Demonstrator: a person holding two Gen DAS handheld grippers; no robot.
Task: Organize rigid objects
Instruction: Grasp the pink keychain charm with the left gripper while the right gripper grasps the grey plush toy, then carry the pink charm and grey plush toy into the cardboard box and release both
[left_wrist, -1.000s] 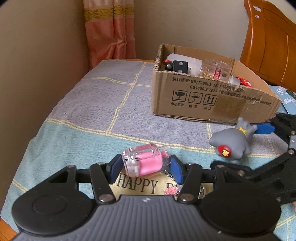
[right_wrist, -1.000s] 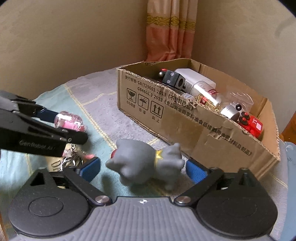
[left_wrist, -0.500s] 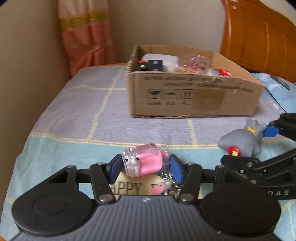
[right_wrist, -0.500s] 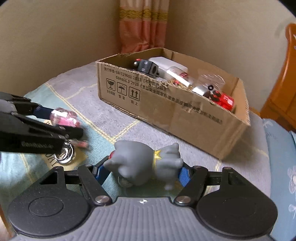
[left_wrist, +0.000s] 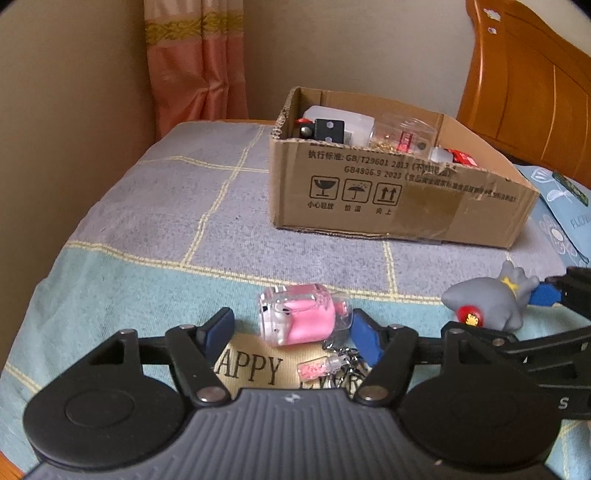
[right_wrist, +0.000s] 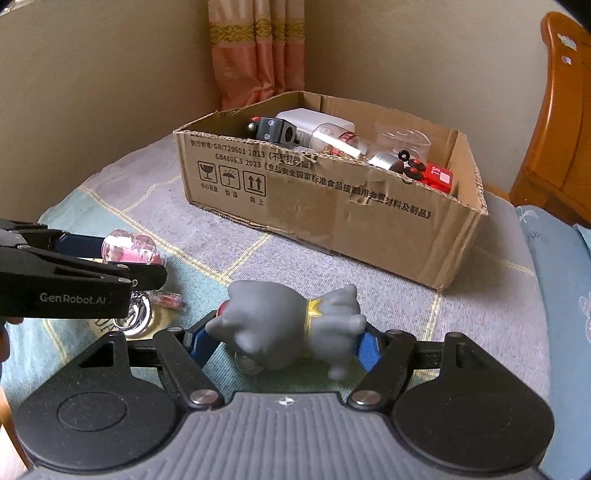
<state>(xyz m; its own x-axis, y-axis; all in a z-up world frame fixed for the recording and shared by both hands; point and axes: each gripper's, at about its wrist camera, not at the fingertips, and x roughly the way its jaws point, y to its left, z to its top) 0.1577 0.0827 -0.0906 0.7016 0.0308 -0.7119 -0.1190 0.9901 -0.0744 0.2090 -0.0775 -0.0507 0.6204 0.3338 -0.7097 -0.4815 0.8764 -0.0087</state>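
The left claw (left_wrist: 291, 330) is released, its blue fingers spread either side of a pink, clear plastic keychain charm (left_wrist: 297, 319) lying on a checked cloth-covered surface (left_wrist: 155, 221). The right claw (right_wrist: 284, 341) is clenched on a grey rubbery cat-like figurine (right_wrist: 291, 325), near an open cardboard box (right_wrist: 332, 206) of small items.

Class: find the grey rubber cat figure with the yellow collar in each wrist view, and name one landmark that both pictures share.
Left wrist view: the grey rubber cat figure with the yellow collar sits at the far right edge.
Right wrist view: the same figure is lower centre, clamped in the right gripper.
Shared landmark: the open brown cardboard box behind it.
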